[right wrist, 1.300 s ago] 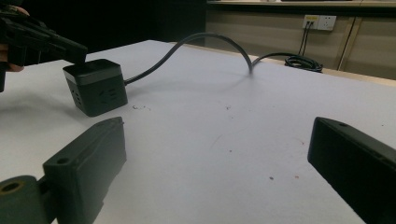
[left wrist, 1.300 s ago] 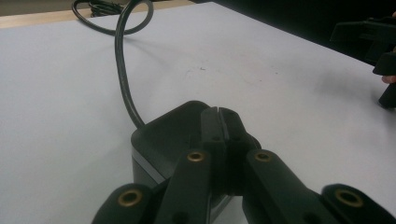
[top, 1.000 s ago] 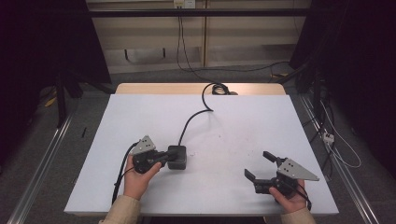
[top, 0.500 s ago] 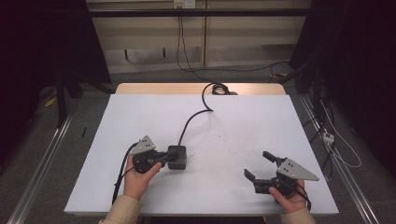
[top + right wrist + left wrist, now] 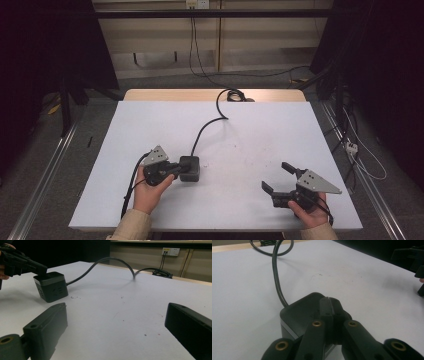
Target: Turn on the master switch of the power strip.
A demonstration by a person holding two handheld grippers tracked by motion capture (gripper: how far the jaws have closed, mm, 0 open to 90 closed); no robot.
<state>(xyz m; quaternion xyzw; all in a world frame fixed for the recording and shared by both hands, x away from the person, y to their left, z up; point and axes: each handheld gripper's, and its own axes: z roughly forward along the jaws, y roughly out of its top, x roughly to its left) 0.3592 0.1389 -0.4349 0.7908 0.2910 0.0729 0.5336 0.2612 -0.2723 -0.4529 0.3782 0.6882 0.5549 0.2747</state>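
Left claw (image 5: pixel 181 170) closed, pressing socket cube (image 5: pixel 190 168)

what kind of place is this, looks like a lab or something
Probably a lab or recording workspace, not a home: a bare white table ringed by dark curtains, loose cables across the floor, and a wall socket strip behind.

Near face of the black cube-shaped power socket block (image 5: pixel 299 312) hidden behind the left gripper (image 5: pixel 329 305) and its closed jaws, block's black rubber cable (image 5: pixel 277 277) cut off at the top edge, right gripper (image 5: pixel 117 322) jaws blurred, clipped at the bottom edge.
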